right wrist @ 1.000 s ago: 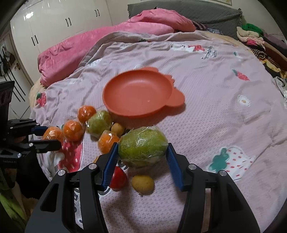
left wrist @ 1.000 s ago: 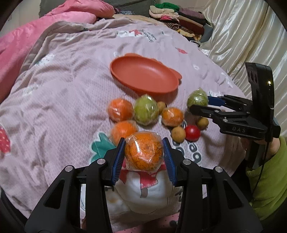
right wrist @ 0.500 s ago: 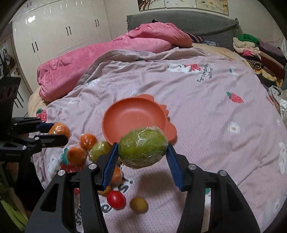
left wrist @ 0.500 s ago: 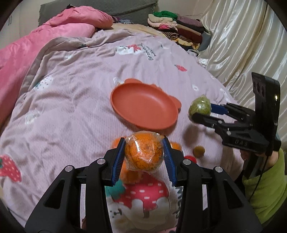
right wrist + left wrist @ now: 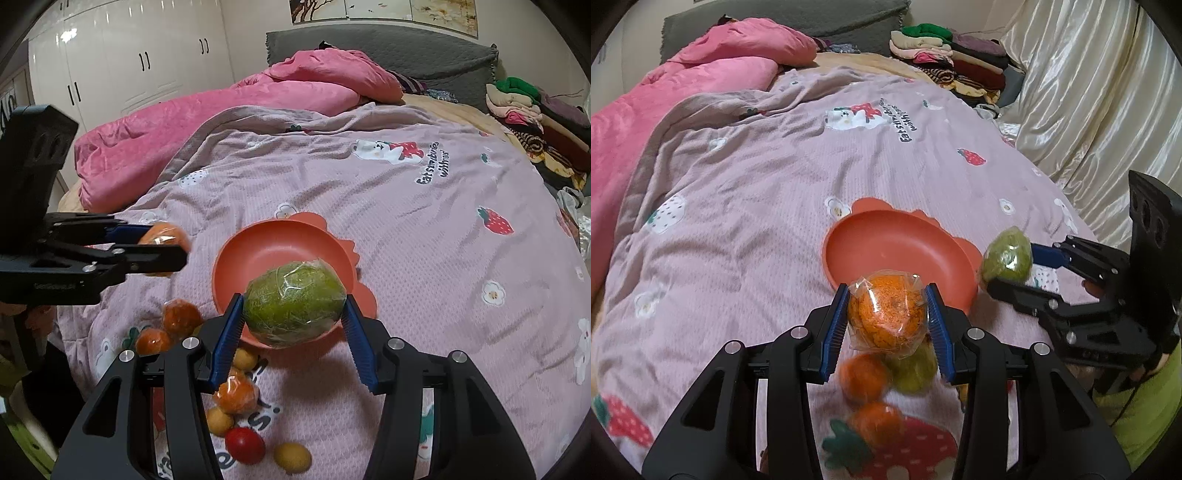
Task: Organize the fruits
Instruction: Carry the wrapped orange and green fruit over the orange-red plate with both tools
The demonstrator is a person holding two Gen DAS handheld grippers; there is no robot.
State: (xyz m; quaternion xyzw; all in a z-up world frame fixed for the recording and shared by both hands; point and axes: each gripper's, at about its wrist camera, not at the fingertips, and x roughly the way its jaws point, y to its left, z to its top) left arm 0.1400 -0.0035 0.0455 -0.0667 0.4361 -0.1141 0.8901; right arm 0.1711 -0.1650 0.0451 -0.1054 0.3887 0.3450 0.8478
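My left gripper (image 5: 888,319) is shut on a plastic-wrapped orange (image 5: 886,314), held in the air near the front rim of the orange-red bowl (image 5: 886,243). My right gripper (image 5: 293,317) is shut on a wrapped green fruit (image 5: 293,301), held above the bowl's (image 5: 273,251) near rim. Each gripper shows in the other view: the right one with the green fruit (image 5: 1006,254), the left one with the orange (image 5: 164,236). Several loose fruits lie on the quilt below: oranges (image 5: 181,317), small yellow fruits (image 5: 291,456) and a red one (image 5: 243,445).
The bowl sits on a lilac quilt (image 5: 757,184) with strawberry prints. A pink duvet (image 5: 221,122) lies at the back left, folded clothes (image 5: 942,48) at the back right, a cream curtain (image 5: 1089,92) on the right.
Both grippers have lifted their fruits from the quilt and moved forward toward the bowl. The loose fruits now lie below and behind the fingertips.
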